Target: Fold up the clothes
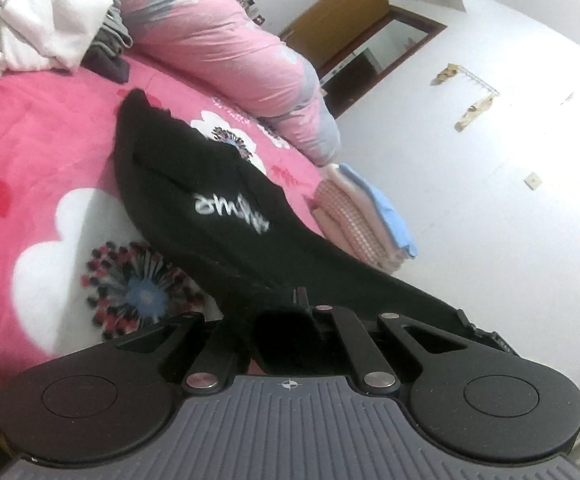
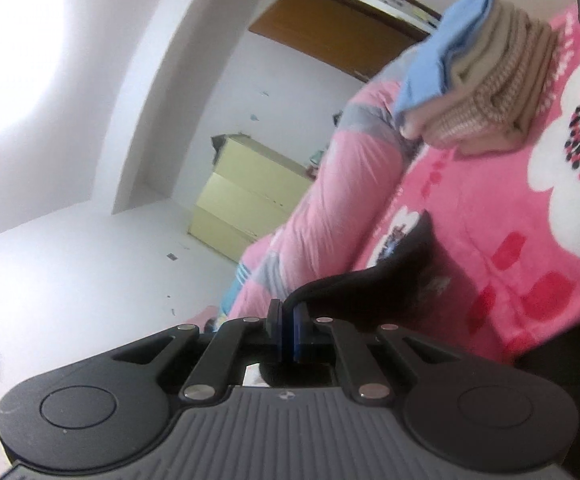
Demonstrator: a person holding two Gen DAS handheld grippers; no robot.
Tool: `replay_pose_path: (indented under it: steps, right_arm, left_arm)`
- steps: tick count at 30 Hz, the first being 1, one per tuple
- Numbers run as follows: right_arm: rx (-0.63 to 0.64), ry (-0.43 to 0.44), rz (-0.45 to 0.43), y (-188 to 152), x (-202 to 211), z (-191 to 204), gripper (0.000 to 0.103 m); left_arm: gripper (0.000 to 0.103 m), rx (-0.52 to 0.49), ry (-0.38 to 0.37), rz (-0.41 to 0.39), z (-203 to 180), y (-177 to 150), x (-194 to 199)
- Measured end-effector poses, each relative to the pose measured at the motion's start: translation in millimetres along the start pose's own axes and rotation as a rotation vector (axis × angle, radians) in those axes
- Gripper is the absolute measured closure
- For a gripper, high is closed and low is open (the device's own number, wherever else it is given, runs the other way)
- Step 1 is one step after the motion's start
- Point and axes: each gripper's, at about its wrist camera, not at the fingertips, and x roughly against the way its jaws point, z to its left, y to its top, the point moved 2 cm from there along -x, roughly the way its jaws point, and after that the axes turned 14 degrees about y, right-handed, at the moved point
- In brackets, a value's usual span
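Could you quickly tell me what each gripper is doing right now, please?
Left gripper: shut on the black garment.
Right gripper: shut on the black garment's edge.

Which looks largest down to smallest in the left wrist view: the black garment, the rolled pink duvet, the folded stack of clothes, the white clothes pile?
1. black garment, though it is nearest the camera, so this is unsure
2. rolled pink duvet
3. white clothes pile, partly cut off by the frame
4. folded stack of clothes
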Motion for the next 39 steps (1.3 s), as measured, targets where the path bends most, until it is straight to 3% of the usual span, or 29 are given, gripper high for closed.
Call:
replay_pose_path:
  steps: [8, 19, 23, 28, 34, 39]
  right_arm:
    - [-0.026, -0.035, -0.028, -21.3, 43.2, 32.6, 0.098]
    - [-0.087, -0.02, -0.053, -2.4, 3.6, 8.9, 0.098]
    - [-0.087, 0.0, -0.054, 15.6, -35.4, -5.0, 0.098]
    - [-0.075, -0.016, -0.052, 41.6, -108.0, -34.9, 0.098]
    - [-0.129, -0.117, -0.042, 68.5, -201.9, -110.8, 0.098]
    - [-0.174, -0.207, -0.025, 79.8, -261.9, -180.9, 0.098]
  left_arm:
    - [0.103, 0.11, 0.025, 0.039, 18.2, -27.6, 25.0]
    - [0.103, 0.187, -0.09, 0.01, 18.9, 21.4, -6.5]
    - [0.103, 0.204, -0.107, -0.02, 25.7, 55.9, -33.2]
    - [0.103, 0.218, -0.076, -0.053, 41.9, 113.8, -87.5]
    - [0.103, 0.264, 0.002, -0.052, 73.6, 177.2, -167.6]
    - [0.103, 0.299, 0.054, 0.0, 108.0, 204.0, -232.5]
